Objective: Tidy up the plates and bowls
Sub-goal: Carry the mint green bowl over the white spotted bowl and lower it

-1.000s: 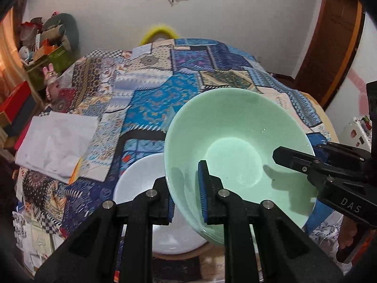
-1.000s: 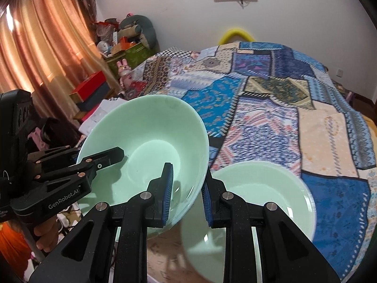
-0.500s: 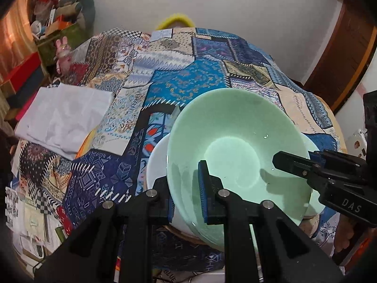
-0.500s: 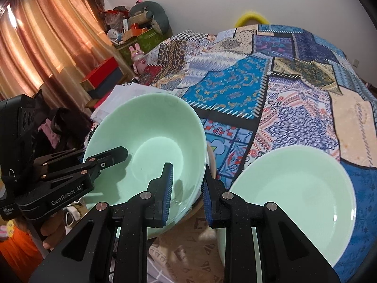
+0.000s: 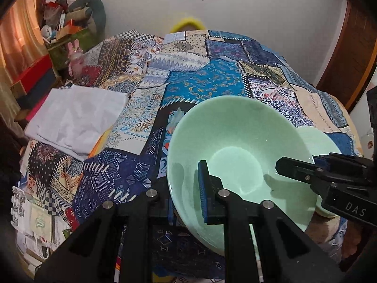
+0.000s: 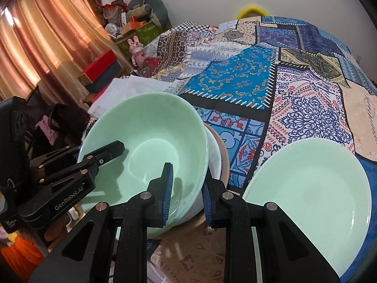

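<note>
Mint-green bowl (image 5: 238, 146), glossy, round, deep, smooth glazed inside with a paler flat bottom; held tilted by both hand-held grippers at opposite edges of the rim. Left hand-held gripper (image 5: 186, 195): black plastic fingers, ribbed blue pads (image 5: 203, 188), clamped on the near rim, one pad inside the bowl, the other outside the wall. Right hand-held gripper (image 6: 186, 193): same build, clamped on the bowl's rim (image 6: 205, 155) likewise, one pad in, one out. In the right wrist view, bowl (image 6: 150, 146) sits low over a white bowl (image 6: 215, 151), its rim showing just beside and below the green wall; under that, a tan round edge (image 6: 225, 162), wood-like; whether green bowl touches white bowl: cannot tell. Green plate (image 6: 311, 188), same glossy mint glaze, wide and shallow, lying flat just right of the stack on the quilt (image 6: 235, 82); seen past the bowl's far rim from the left wrist (image 5: 315, 139). Quilt: patchwork cotton, blue, cream and black panels, white stitch marks along seams, draped over a bed. Folded white cloth (image 5: 77, 115), creased, matte, on the quilt's left side, well apart from the bowl. Orange curtain (image 6: 47, 37), pleated, at left.
</note>
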{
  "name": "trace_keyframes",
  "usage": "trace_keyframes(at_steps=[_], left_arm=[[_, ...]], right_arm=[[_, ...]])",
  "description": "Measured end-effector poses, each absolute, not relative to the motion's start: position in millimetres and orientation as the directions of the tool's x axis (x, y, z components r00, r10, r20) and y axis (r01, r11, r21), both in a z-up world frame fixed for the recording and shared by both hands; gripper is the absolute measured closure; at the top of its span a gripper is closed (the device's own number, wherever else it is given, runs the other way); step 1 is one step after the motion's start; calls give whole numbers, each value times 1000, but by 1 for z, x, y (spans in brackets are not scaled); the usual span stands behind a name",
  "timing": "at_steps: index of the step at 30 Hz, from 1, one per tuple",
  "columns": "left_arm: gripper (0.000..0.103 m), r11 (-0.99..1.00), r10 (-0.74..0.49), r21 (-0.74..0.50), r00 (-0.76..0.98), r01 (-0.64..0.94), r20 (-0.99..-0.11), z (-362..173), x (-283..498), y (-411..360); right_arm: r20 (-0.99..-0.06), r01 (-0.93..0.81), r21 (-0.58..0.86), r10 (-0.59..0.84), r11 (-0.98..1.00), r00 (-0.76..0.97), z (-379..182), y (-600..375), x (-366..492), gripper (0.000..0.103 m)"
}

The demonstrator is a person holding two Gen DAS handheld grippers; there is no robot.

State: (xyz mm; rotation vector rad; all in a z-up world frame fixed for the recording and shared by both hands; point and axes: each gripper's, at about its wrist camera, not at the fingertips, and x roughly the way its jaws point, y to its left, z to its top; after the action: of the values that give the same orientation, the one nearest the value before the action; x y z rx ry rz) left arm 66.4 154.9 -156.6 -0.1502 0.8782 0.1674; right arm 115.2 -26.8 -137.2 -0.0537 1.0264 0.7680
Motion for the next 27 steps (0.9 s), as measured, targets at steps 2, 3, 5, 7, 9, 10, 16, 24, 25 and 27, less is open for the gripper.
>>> trace_keyframes(at_steps=[2, 3, 5, 7, 9, 10, 16, 24, 25, 27], left_arm=[[86, 978, 93, -47, 630, -202, -771, -158, 67, 153], [86, 979, 88, -47, 624, -198, -776, -160, 69, 152], [86, 979, 63, -67, 605, -191, -794, -166, 72, 154], [87, 979, 56, -74, 599, -191, -799, -170, 74, 155], [87, 981, 69, -56, 605, -185, -793, -170, 72, 152], [87, 981, 74, -51, 606, -186, -792, -170, 72, 151], [87, 982, 92, -26, 601, -185, -794, -172, 74, 149], [86, 981, 76, -46, 596, -186, -799, -170, 75, 151], [85, 981, 69, -54, 596, -186, -800, -169, 76, 152], [83, 979, 55, -74, 589, -192, -806, -166, 76, 153]], right_arm=[[-790, -593, 300, 543, 748, 286, -139, -28, 117, 82], [-793, -588, 298, 538, 752, 286, -141, -29, 118, 82], [-795, -587, 298, 536, 753, 285, -144, -30, 119, 82], [-793, -591, 293, 536, 752, 288, -144, -30, 118, 81], [-794, -595, 278, 529, 754, 300, -143, -28, 117, 79], [-794, -598, 267, 524, 755, 307, -143, -28, 116, 79], [-800, -600, 248, 510, 761, 316, -143, -29, 117, 79], [-766, -611, 218, 522, 761, 376, -123, -36, 117, 74], [-761, -612, 212, 522, 762, 385, -121, -37, 116, 72], [-750, -616, 190, 518, 765, 412, -115, -37, 112, 65]])
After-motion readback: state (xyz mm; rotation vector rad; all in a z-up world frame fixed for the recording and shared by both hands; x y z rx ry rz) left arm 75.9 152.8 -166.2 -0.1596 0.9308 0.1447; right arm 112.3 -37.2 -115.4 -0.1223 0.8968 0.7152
